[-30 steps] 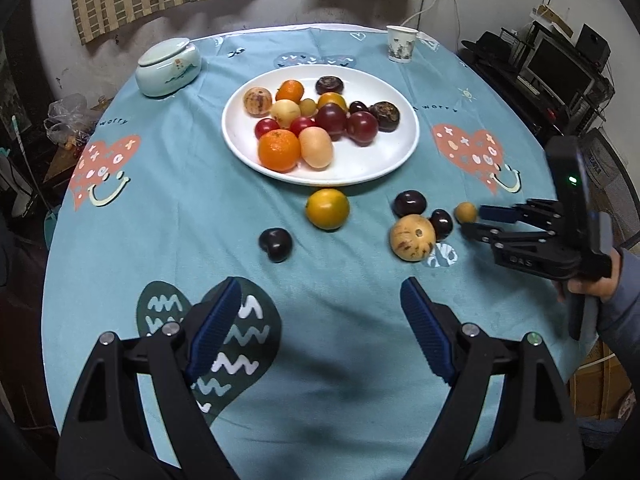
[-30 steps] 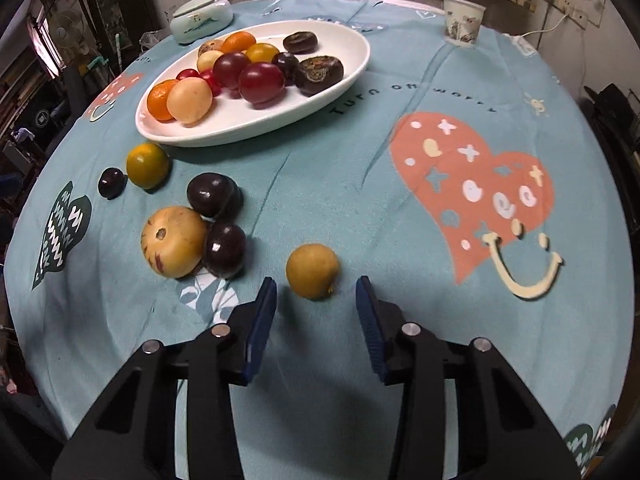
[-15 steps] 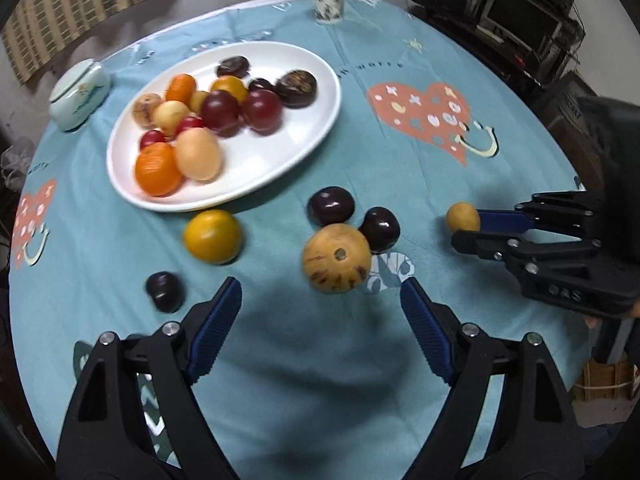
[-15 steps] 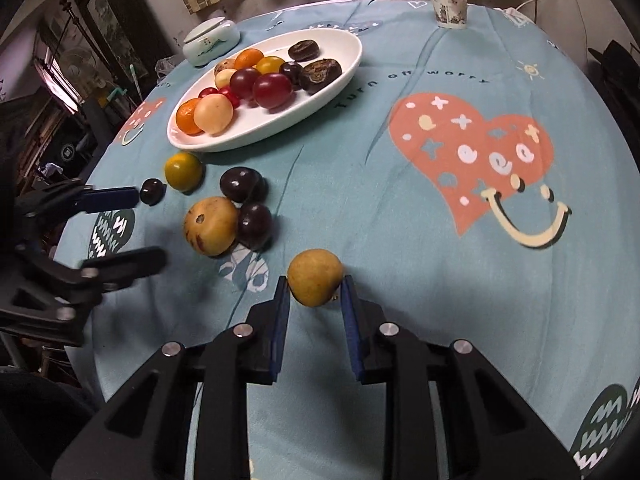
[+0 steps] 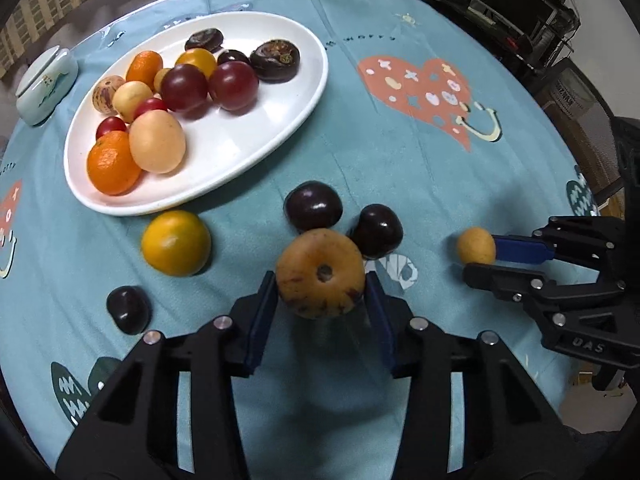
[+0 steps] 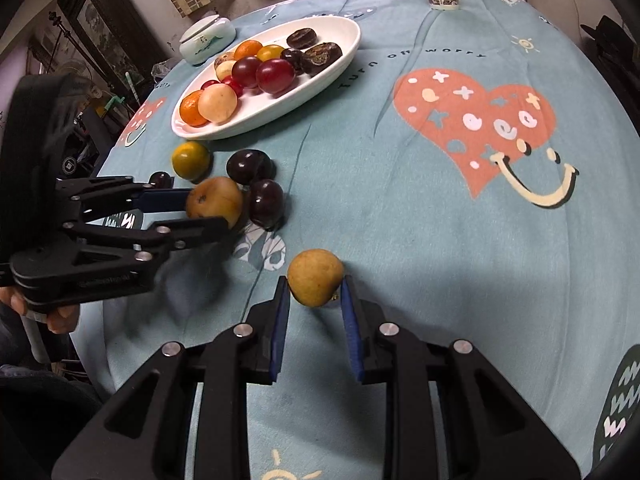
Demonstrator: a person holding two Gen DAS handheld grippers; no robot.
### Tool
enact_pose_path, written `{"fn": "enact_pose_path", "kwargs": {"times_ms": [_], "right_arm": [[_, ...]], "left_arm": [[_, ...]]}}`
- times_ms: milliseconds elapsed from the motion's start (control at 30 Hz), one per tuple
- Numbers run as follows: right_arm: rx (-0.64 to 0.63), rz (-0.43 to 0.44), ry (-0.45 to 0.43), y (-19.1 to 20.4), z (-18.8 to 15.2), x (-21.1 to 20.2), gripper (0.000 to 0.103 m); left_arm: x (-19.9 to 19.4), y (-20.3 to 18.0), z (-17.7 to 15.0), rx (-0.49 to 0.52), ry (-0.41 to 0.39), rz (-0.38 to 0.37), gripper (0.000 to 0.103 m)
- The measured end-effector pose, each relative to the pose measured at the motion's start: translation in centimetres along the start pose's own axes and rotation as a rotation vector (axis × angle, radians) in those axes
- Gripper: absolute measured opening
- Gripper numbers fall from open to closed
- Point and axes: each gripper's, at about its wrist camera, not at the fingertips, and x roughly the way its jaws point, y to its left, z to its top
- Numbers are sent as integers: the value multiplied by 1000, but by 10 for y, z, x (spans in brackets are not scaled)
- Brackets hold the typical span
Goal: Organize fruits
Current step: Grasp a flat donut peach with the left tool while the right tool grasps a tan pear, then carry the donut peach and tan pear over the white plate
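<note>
Blue tablecloth (image 5: 400, 168), grippers (both) pinching fruits

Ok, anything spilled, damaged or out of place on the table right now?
Nothing spilled or damaged. Four fruits lie loose on the tablecloth off the plate: a yellow-orange fruit, and three dark plums.

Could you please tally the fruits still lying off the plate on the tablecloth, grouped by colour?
Dark purple: 3
Tan speckled: 1, between the left gripper's fingers
Small yellow-brown: 1, between the right gripper's fingers
Yellow-orange: 1
Total: 6
</note>
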Motion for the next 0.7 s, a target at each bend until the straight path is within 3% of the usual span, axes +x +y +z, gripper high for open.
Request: {"fn": "enact_pose_path", "kwargs": {"times_ms": [100,433,700], "right_arm": [[-2,3,-6,6,-2,-4,26],[-116,88,-54,65,5,-22,26],[-210,150,-99,104,20,-38,26]], "left_arm": [[-22,0,-6,-4,-43,1,45],[-98,12,-11,-65,-184,143,45],[-123,25,-22,-108,-215,182,45]]}}
